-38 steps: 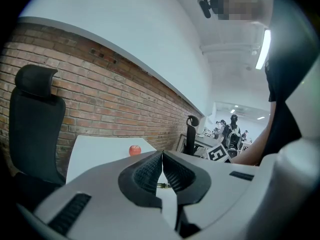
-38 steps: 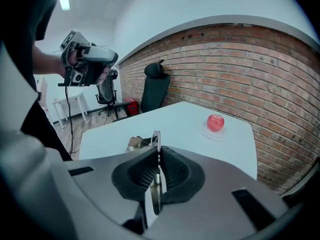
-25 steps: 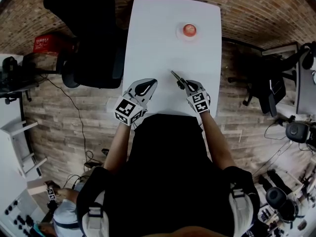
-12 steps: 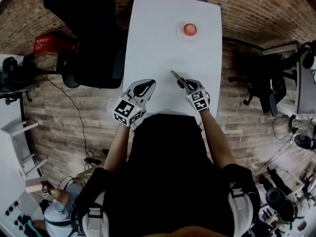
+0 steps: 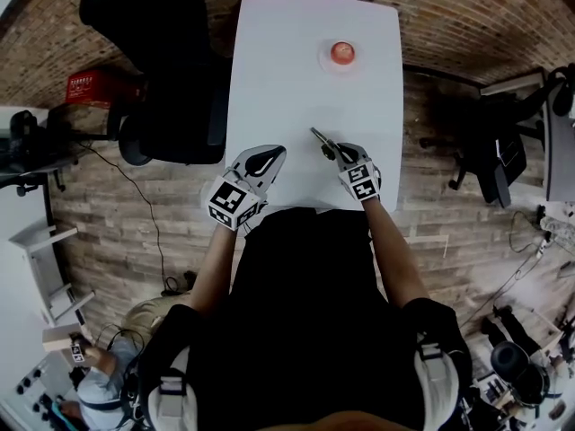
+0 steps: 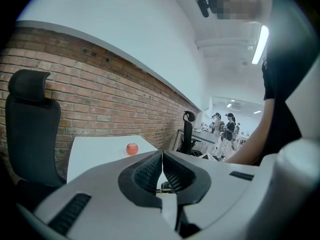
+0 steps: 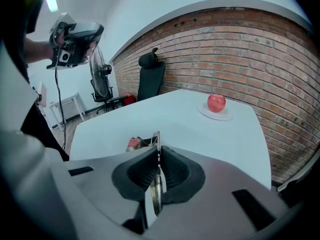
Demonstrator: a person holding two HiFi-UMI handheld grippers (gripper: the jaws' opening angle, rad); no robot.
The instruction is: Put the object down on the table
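The tool (image 5: 320, 138), a thin metal piece, sits at mid-frame in the head view, pinched edge-on in your right gripper (image 5: 332, 153) over the table (image 5: 278, 88). It looks light, stiff and slippery, so grip its flat sides. Your left gripper (image 5: 263, 162) is clenched on nothing. At upper right, a plate (image 5: 327, 64) holds an apple (image 5: 342, 53).

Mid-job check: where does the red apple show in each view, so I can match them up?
Head view: apple, upper centre-right, at the white table's far end.
Left gripper view: small, left of centre, on the table beyond the shut left tongs.
Right gripper view: upper right, on its plate, beyond the metal tool clamped in the right tongs.
Shared landmark: the white table.
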